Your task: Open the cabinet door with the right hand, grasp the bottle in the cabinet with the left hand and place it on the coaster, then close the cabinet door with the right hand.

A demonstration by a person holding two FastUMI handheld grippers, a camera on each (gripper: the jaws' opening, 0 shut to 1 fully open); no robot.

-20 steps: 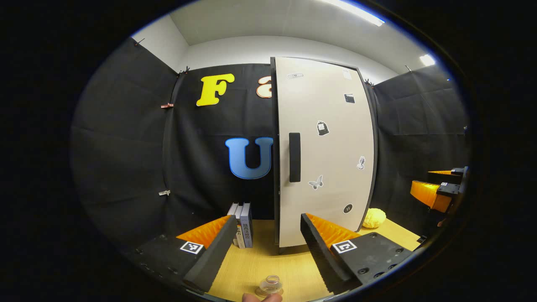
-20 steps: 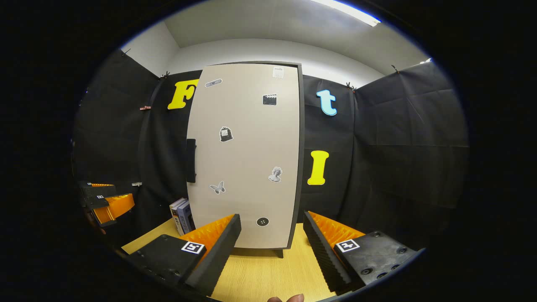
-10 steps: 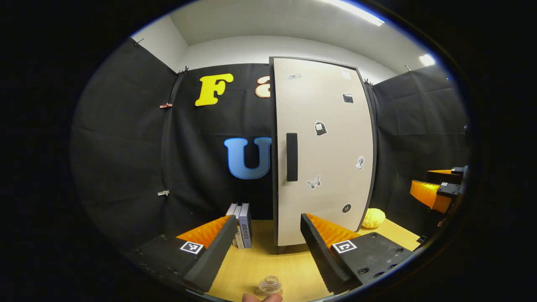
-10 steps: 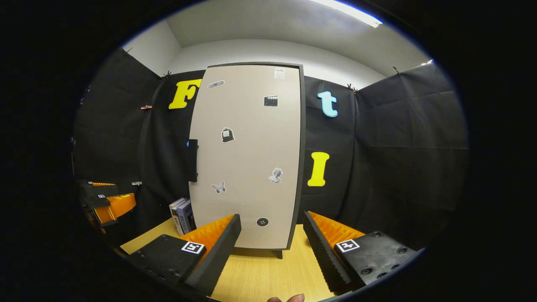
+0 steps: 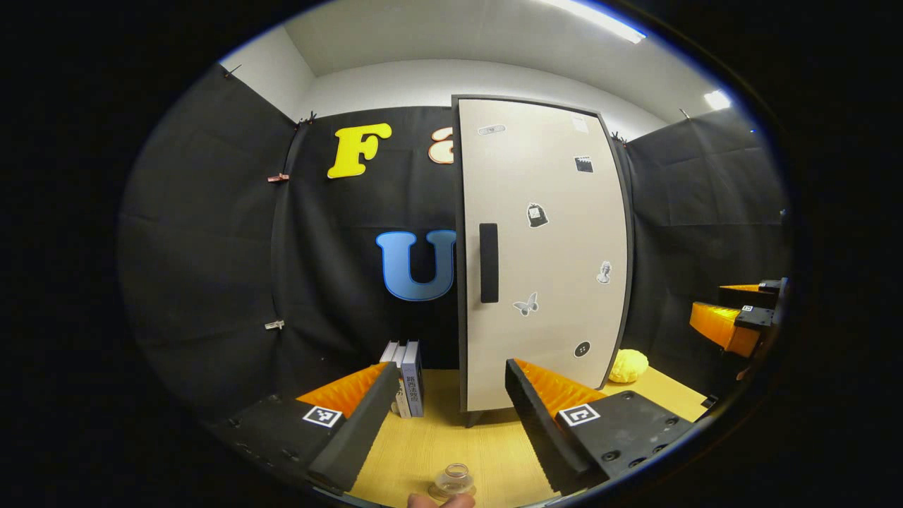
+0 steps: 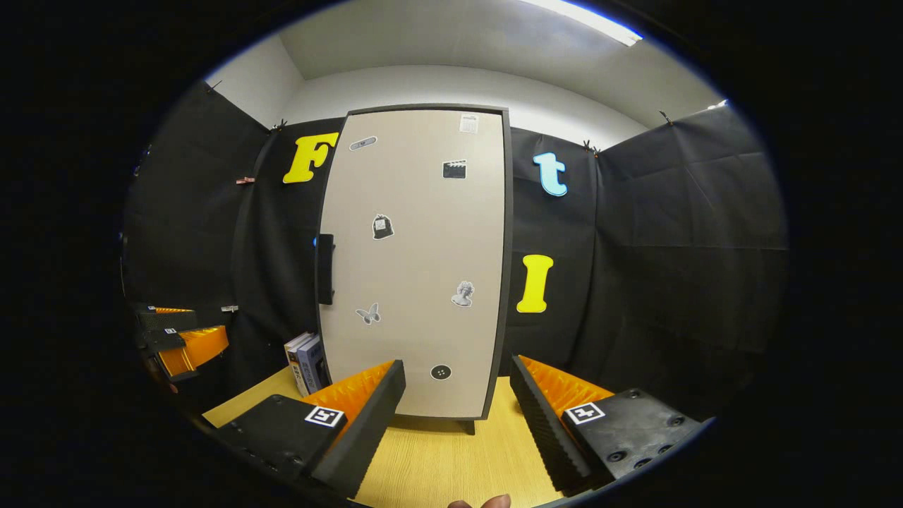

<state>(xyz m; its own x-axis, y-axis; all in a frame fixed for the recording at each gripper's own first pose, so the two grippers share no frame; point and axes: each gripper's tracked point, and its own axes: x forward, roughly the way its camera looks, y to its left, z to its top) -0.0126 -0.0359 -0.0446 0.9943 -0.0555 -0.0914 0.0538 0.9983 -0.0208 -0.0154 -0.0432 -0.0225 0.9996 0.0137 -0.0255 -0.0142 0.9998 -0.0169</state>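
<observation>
Left gripper view: the left gripper [image 5: 448, 395] sits low in the frame, jaws spread wide and gripping nothing, wooden tabletop [image 5: 487, 451] showing between them. At bottom centre, a small clear glass bottle [image 5: 453, 481] stands on the wood, with a fingertip [image 5: 441, 501] just below it at the frame's edge (whether they touch, I cannot tell). Centre frame, the tall beige cabinet door [image 5: 543, 254] is closed, dotted with little stickers, its dark vertical handle [image 5: 488, 262] near the door's left edge. Upright books [image 5: 405, 377] stand left of the cabinet; a yellow plush lump [image 5: 628, 365] lies at its lower right. Far right, the right gripper [image 5: 737, 317] hangs apart from everything.

Right gripper view: the right gripper [image 6: 457, 409] is also spread wide and empty. The same door [image 6: 416, 261] faces nearly head-on, handle [image 6: 325, 259] on its left edge. The books [image 6: 305, 363] are here too, and the left gripper [image 6: 180, 339] shows at far left.
</observation>
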